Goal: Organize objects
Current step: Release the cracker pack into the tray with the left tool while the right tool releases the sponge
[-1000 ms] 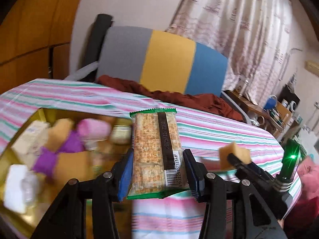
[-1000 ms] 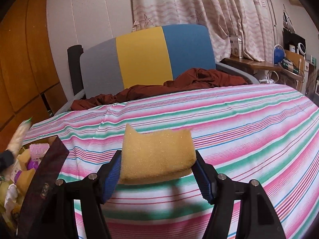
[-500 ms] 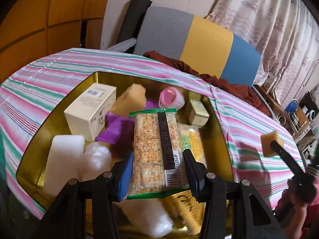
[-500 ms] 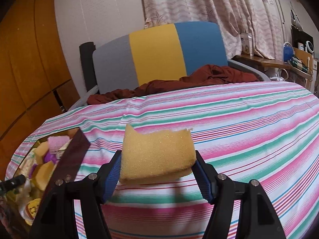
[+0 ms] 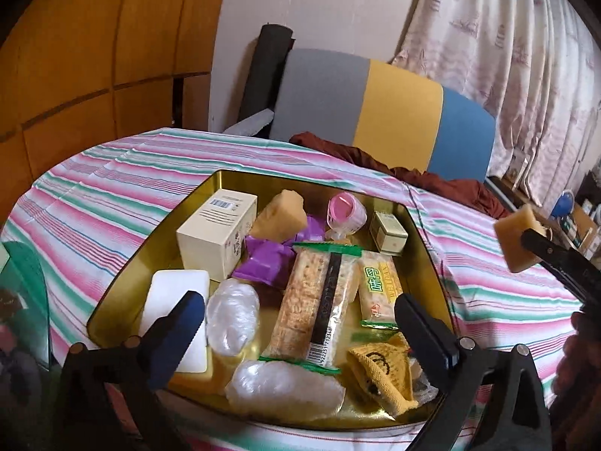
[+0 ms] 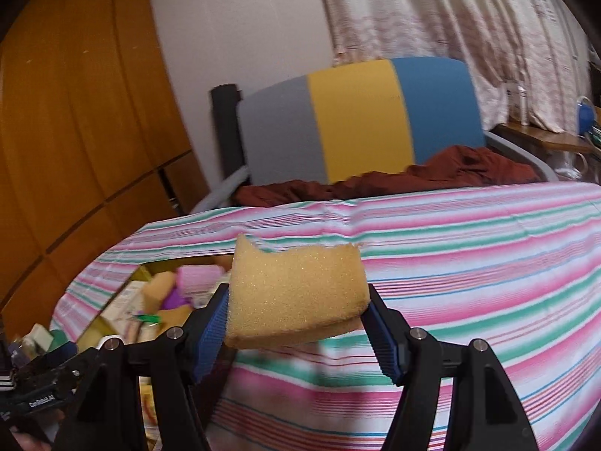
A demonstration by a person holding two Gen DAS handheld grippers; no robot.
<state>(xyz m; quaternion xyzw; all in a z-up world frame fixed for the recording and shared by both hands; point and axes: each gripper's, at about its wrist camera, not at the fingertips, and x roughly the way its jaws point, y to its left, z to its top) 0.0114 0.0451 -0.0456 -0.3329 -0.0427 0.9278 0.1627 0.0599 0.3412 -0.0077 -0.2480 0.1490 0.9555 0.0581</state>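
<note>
A gold tin tray (image 5: 124,263) sits on the striped tablecloth and holds several items. The cracker packet (image 5: 315,300) with green ends lies in its middle, free of my left gripper (image 5: 296,319), which is open just above the tray. My right gripper (image 6: 296,323) is shut on a yellow sponge (image 6: 296,300) and holds it above the cloth, right of the tray; it also shows in the left wrist view (image 5: 520,238). The tray shows at lower left in the right wrist view (image 6: 112,308).
In the tray lie a cream box (image 5: 218,233), another yellow sponge (image 5: 280,214), a pink cup (image 5: 345,212), purple wrappers (image 5: 270,259), a white block (image 5: 176,315) and clear bags (image 5: 285,387). A grey-yellow-blue chair (image 5: 375,109) with brown cloth stands behind the table.
My left gripper has opened and let go of the cracker packet, which now lies in the tray. My right gripper has moved left toward the tray with the sponge.
</note>
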